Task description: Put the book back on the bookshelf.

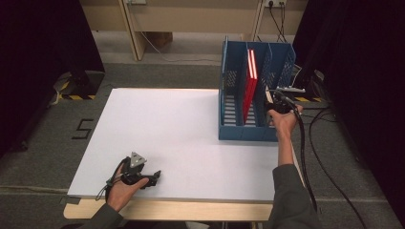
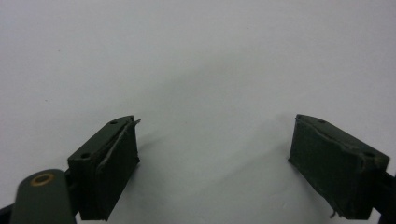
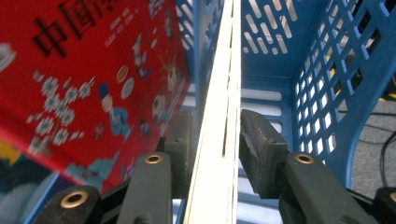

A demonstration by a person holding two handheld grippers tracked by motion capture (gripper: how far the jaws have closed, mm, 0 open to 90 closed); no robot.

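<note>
White tabletop (image 1: 181, 138) takes most of the high view, with grey carpet around it and dark curtains at both sides.

At the left, the left gripper (image 1: 154, 178) lies low over the bare table near its front edge. In the left gripper view its 2 jaws stand wide apart with nothing between them, only the white surface below.

More to the right stands the blue file rack (image 1: 232, 129), which has 3 compartments. The red book (image 1: 249, 88) stands upright in the middle compartment, leaning a little.

At the right, the right gripper (image 1: 273, 106) is at the front of the rack. In the right gripper view its jaws are closed on the divider wall (image 3: 219, 121) between the middle and the right compartment: 1 pad is on the book's side, the other in the empty compartment, both touching the wall.

The step in hand seems to be holding or moving the rack by this wall. To do it well, I would keep the squeeze firm and low, and move slowly, so the book does not tip. The left pad is just beside the book's cover, so it should not rub against it.
</note>
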